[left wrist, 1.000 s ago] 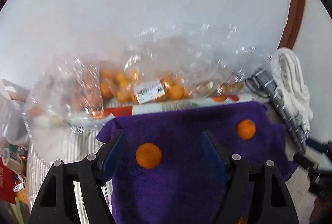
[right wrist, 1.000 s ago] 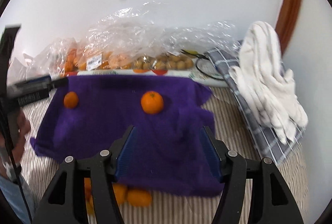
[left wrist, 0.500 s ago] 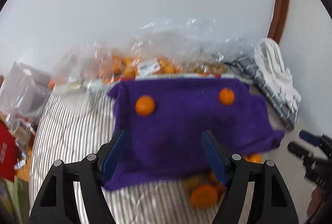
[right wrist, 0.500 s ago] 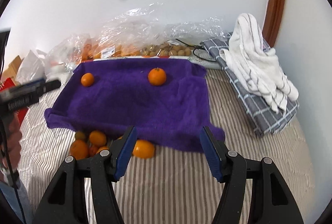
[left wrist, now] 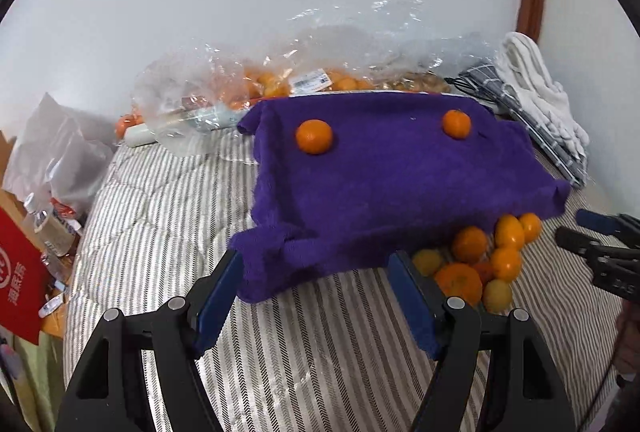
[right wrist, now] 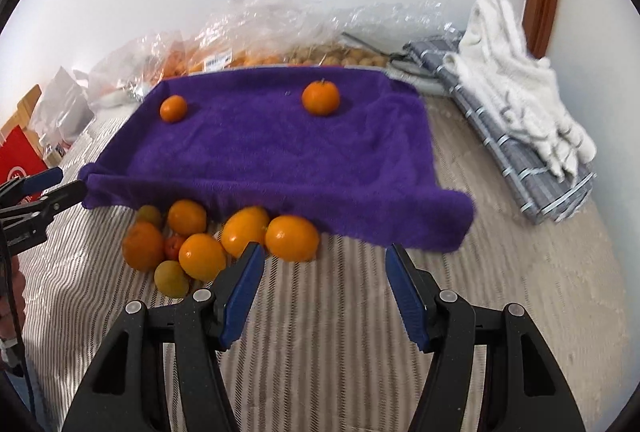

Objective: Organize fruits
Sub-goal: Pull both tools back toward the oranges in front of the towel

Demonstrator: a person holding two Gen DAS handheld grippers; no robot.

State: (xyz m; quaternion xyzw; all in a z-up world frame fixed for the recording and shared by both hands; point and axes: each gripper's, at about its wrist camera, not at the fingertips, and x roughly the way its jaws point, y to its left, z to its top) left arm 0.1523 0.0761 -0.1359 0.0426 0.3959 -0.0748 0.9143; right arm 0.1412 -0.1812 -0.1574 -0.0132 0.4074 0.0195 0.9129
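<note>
Striped bed [right wrist: 320, 332]: purple towel [right wrist: 280, 159], two oranges on it, fruit pile [right wrist: 208, 244] at near edge. Both my jaws part-open, empty.

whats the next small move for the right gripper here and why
Probably ease the right gripper forward and left onto the nearest orange. Its jaws stand open and empty, that fruit lies loose just ahead at the purple towel edge, and only two oranges sit on the towel.
</note>
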